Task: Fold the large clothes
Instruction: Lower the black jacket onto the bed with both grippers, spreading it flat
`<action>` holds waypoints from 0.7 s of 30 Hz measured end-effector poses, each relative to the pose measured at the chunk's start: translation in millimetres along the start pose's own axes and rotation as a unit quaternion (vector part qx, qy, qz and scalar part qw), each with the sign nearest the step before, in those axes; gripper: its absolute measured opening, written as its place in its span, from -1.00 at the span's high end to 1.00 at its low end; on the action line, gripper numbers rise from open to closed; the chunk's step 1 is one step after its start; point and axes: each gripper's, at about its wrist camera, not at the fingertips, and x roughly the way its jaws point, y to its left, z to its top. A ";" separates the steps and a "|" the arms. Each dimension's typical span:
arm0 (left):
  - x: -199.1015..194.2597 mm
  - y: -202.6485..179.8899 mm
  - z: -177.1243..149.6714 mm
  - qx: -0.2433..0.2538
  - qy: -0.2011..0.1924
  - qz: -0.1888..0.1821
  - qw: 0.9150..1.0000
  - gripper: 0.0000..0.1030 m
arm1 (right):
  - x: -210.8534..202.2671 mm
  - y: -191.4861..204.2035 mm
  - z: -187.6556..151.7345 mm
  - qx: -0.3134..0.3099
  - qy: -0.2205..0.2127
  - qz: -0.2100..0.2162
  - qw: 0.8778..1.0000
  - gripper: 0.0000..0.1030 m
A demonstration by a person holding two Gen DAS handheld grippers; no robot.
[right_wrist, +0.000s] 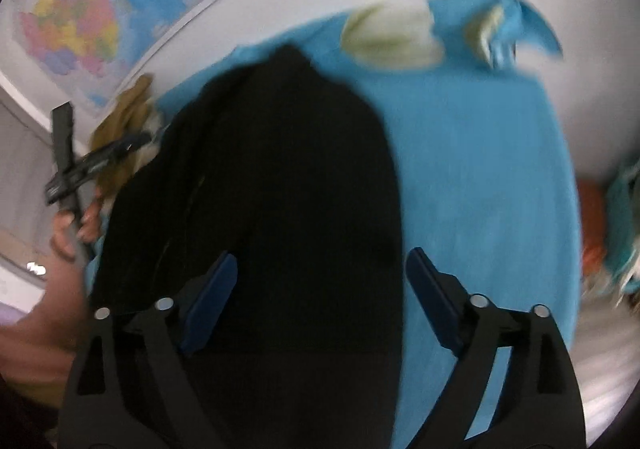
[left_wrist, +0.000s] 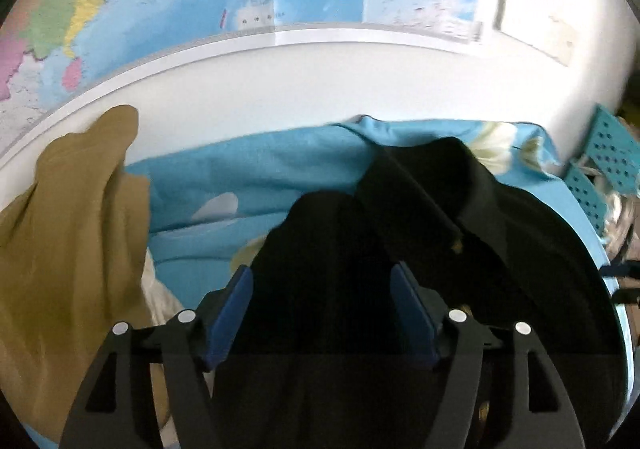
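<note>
A black garment (left_wrist: 400, 217) lies rumpled on a blue flowered bedsheet (left_wrist: 260, 169). My left gripper (left_wrist: 322, 271) is open, its blue pads (left_wrist: 236, 309) standing apart on either side of the black cloth below them. In the right wrist view the same black garment (right_wrist: 280, 169) runs lengthwise over the sheet (right_wrist: 480, 169). My right gripper (right_wrist: 322, 257) is open wide. Its left pad hangs over the cloth and its right pad (right_wrist: 432, 289) over bare sheet just past the garment's edge. Neither gripper pinches the cloth.
An olive-brown garment (left_wrist: 72, 229) is heaped at the left. A map (left_wrist: 140, 9) hangs on the white wall behind. A teal perforated basket (left_wrist: 612, 153) stands at the right. A hand (right_wrist: 72, 225) grips a black handle (right_wrist: 64, 137) at the left edge.
</note>
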 end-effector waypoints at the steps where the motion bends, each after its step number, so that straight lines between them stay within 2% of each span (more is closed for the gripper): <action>1: -4.2 -0.8 -5.5 0.002 -0.001 -0.004 1.000 -0.41 | -2.5 1.7 -9.3 0.002 0.005 0.010 1.000 -0.77; 2: -7.8 0.5 -12.4 0.005 -0.003 -0.007 1.000 -0.42 | -3.5 1.9 -21.2 0.004 0.012 0.016 1.000 -0.62; 3: -11.1 1.2 -17.3 0.008 -0.003 -0.007 1.000 -0.42 | -4.1 2.2 -27.5 0.004 0.010 0.008 1.000 0.09; 5: -12.8 0.2 -23.5 0.011 -0.004 -0.002 1.000 -0.42 | -5.2 2.7 -26.5 0.012 0.008 0.003 1.000 0.87; 7: -14.9 3.8 -27.4 0.005 -0.002 -0.003 1.000 -0.42 | -20.6 8.9 -16.6 0.012 -0.018 -0.025 0.999 0.87; 10: -27.5 8.8 -31.5 0.004 -0.012 -0.002 1.000 -0.42 | -70.0 28.4 7.2 -0.021 -0.083 -0.058 0.995 0.88; 13: -46.1 12.5 -34.8 0.014 -0.034 0.006 0.999 -0.42 | -99.9 38.5 38.6 -0.066 -0.123 -0.133 0.981 0.89; 15: -58.8 15.3 -41.4 0.022 -0.045 0.010 0.999 -0.47 | -101.1 28.5 52.0 -0.057 -0.138 -0.177 0.973 0.89; 17: -67.4 18.7 -52.3 0.029 -0.049 0.011 0.998 -0.52 | -89.5 4.4 59.5 -0.031 -0.135 -0.206 0.969 0.88; 19: -70.5 23.1 -64.7 0.038 -0.045 0.014 0.998 -0.53 | -64.3 -21.7 54.8 -0.004 -0.112 -0.208 0.972 0.87; 21: -72.2 30.1 -80.6 0.045 -0.035 0.010 0.998 -0.55 | -38.4 -40.7 49.2 0.023 -0.076 -0.214 0.974 0.66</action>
